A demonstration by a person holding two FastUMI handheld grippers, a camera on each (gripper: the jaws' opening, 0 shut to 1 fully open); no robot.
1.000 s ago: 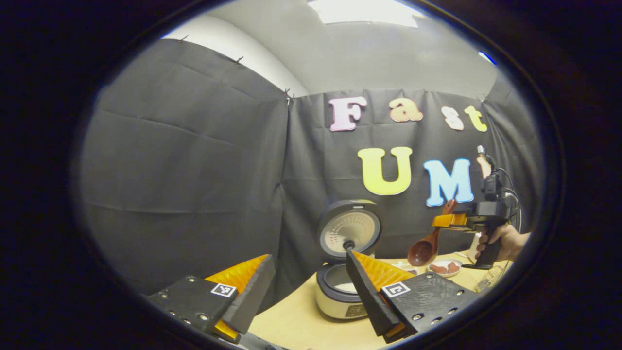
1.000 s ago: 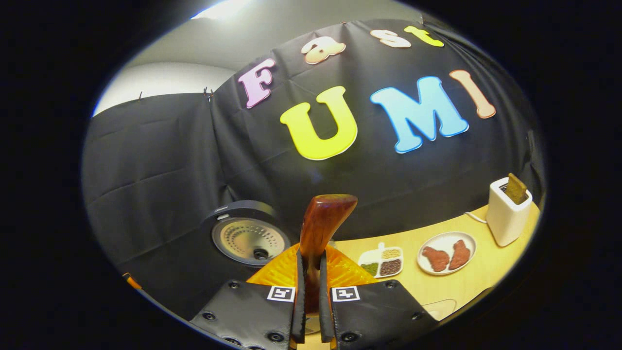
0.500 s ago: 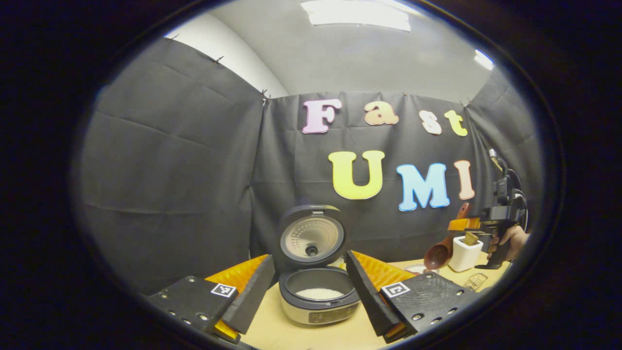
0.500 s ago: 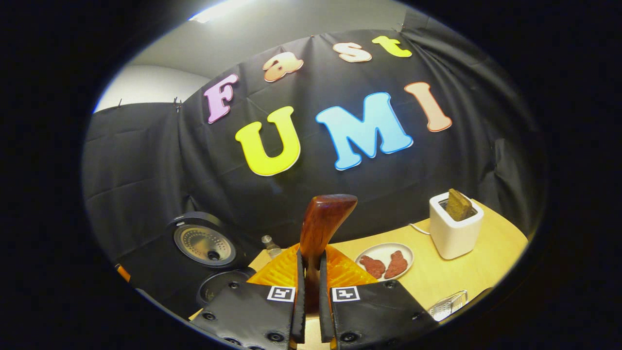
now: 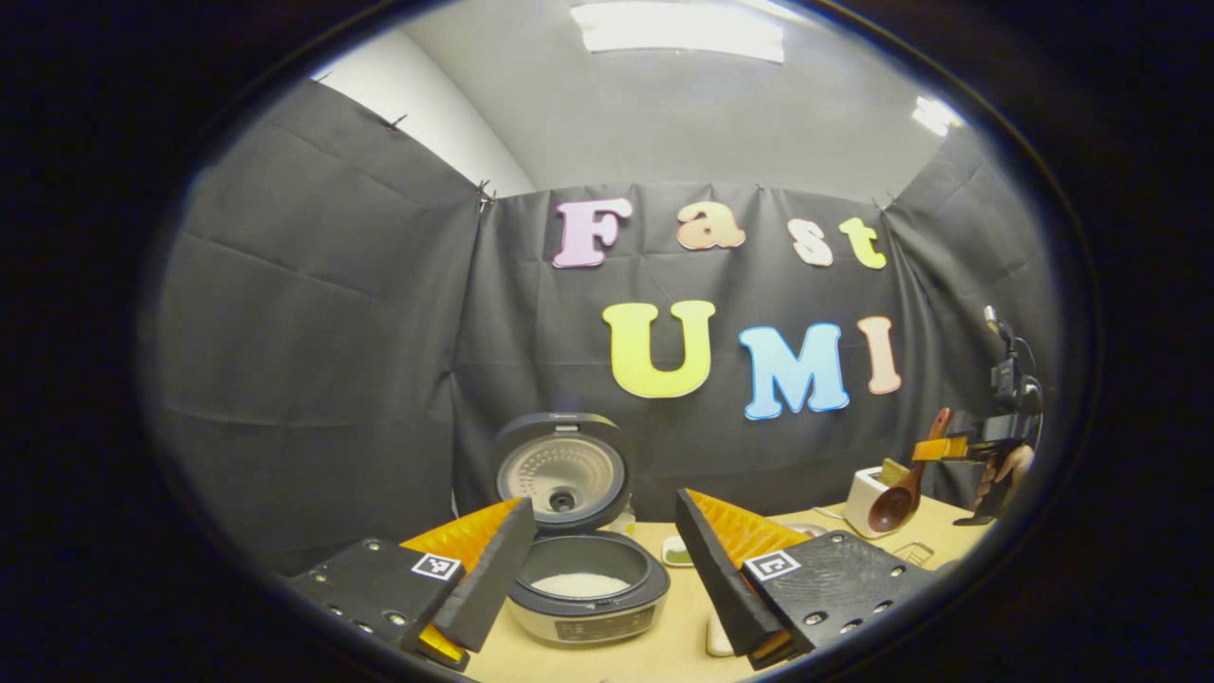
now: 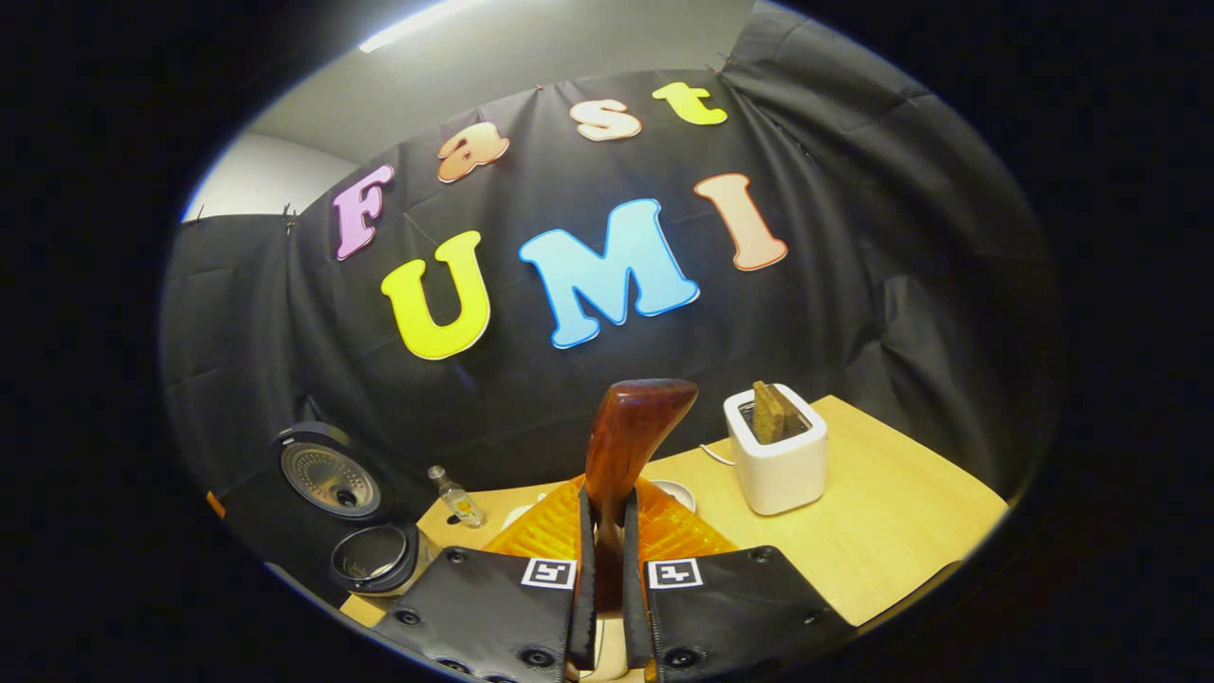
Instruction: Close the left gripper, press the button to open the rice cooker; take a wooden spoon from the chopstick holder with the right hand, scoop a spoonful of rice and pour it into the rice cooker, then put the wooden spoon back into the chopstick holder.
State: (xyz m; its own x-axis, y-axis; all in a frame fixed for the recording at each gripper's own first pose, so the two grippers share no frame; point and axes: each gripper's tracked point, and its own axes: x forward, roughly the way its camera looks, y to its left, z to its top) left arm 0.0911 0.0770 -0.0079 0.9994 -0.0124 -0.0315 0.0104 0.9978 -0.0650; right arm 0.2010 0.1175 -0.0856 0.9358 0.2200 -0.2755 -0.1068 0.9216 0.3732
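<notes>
Right gripper view: right claw (image 6: 607,607) pinches the reddish-brown wooden spoon (image 6: 631,436) handle upright for carrying. Left claw (image 5: 597,579) hangs spread, idle. Round grey rice cooker (image 5: 588,593), lid up, rice inside, at six o'clock.

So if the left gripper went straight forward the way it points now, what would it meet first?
Probably the rice cooker: its open pot sits low between the fingers of the open left gripper, with the raised lid behind. Depth is unclear; a level path might instead reach the lid first.
</notes>
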